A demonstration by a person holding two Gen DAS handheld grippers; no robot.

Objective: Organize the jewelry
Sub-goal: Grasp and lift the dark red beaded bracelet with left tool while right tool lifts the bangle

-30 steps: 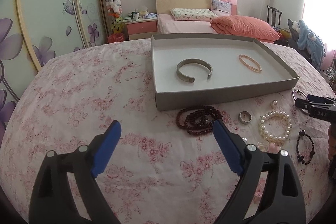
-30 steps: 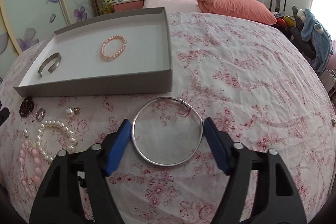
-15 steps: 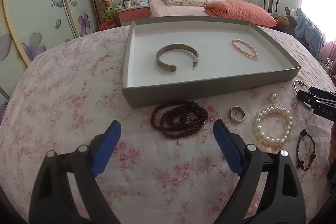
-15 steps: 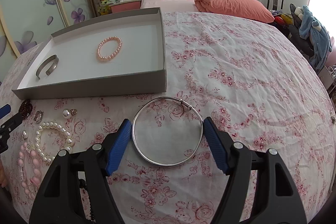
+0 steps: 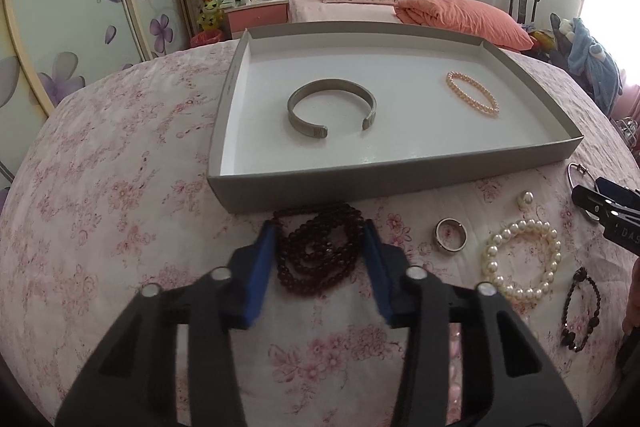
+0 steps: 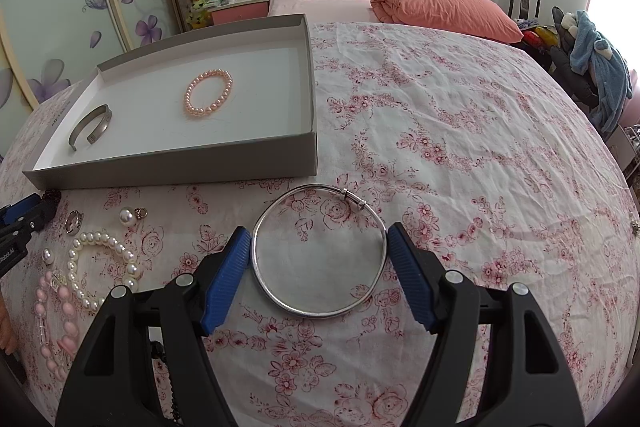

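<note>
A grey tray [image 5: 360,183] [image 6: 168,169] holds a silver cuff [image 5: 332,113] [image 6: 91,127] and a pink bead bracelet [image 5: 472,93] [image 6: 208,93]. My left gripper [image 5: 319,255] has its blue pads on either side of a coiled dark red bead string [image 5: 318,257] lying on the floral cloth just before the tray; the pads touch or nearly touch it. My right gripper [image 6: 319,253] is shut on a thin silver bangle [image 6: 320,253], pads against both sides. It also shows at the right edge of the left wrist view [image 5: 604,207].
On the cloth lie a silver ring [image 5: 451,235] [image 6: 73,221], a white pearl bracelet [image 5: 520,261] [image 6: 102,267], a pearl pendant [image 5: 526,199] [image 6: 129,215], a black bead bracelet [image 5: 580,307] and a pink bead bracelet [image 6: 54,323]. A bed stands behind.
My left gripper moved forward and down over the dark red bead string, and its jaws narrowed around it. The right gripper stayed on the silver bangle.
</note>
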